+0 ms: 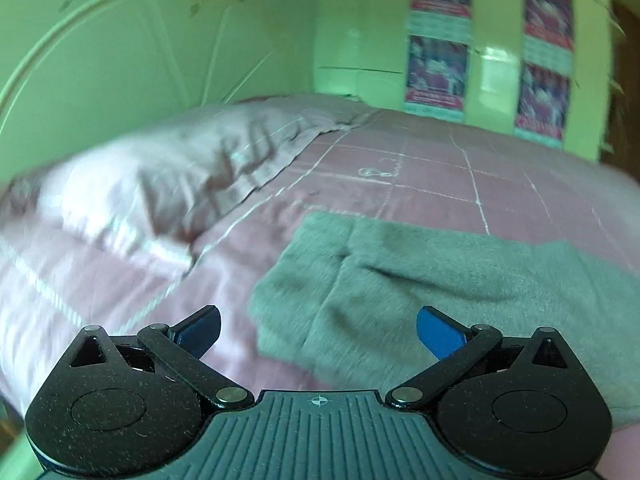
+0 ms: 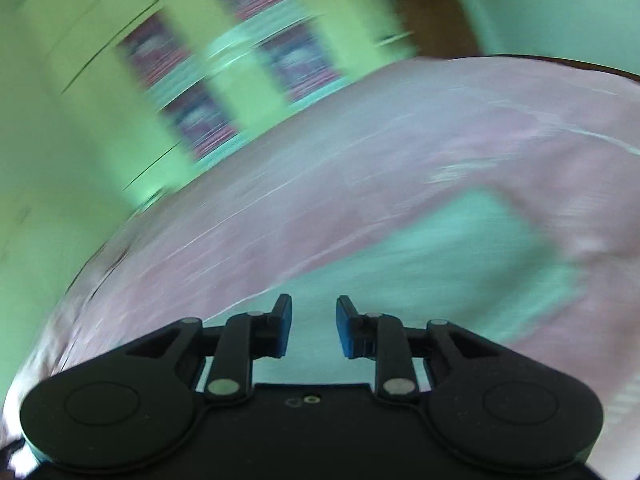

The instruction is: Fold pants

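Grey fleece pants (image 1: 420, 280) lie folded in layers on a pink bed (image 1: 420, 176). My left gripper (image 1: 318, 332) is wide open and empty, just above the near left edge of the pants. In the right wrist view, heavily blurred by motion, the pants (image 2: 440, 264) show as a pale grey-green patch on the pink bed (image 2: 320, 184). My right gripper (image 2: 313, 326) is open with a narrow gap between its blue pads and holds nothing; it hovers over the near end of the pants.
A pink pillow (image 1: 168, 184) lies at the head of the bed, left of the pants. A green headboard and wall (image 1: 140, 40) stand behind. Posters (image 1: 438, 36) hang on a green wardrobe beyond the bed.
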`<state>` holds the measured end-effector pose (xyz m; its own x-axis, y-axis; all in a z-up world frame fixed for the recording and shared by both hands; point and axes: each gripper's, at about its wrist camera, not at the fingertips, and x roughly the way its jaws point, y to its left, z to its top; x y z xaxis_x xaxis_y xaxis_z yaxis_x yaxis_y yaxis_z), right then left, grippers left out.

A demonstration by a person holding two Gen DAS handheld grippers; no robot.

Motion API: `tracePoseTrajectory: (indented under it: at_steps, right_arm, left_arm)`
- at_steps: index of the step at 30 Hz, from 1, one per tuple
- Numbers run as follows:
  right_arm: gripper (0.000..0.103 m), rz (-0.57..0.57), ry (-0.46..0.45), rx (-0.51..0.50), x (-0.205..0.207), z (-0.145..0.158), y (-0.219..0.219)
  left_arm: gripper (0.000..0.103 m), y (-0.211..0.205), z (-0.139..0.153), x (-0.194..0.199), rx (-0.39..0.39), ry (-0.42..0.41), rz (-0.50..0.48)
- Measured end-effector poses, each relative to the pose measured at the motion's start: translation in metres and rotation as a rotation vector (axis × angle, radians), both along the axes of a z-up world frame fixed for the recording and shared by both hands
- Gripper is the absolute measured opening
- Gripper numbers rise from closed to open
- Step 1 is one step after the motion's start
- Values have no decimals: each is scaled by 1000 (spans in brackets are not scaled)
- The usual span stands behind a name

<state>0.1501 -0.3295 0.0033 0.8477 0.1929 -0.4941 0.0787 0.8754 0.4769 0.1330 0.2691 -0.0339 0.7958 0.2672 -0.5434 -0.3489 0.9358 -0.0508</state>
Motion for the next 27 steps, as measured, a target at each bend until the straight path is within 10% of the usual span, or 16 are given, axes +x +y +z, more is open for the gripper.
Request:
tracePoseTrajectory:
  at_steps: [6, 10, 27]
  right_arm:
    - [15, 529, -8, -127, 108, 19, 190]
    - [16, 649, 59, -240, 169, 6, 270]
    - [18, 866, 151, -305, 256, -44, 310]
  left_arm:
    - [102, 25, -20, -13, -161, -3, -2]
    - [81, 46, -23, 1, -265, -23, -20]
    - [71, 67, -44, 45, -375, -26, -15]
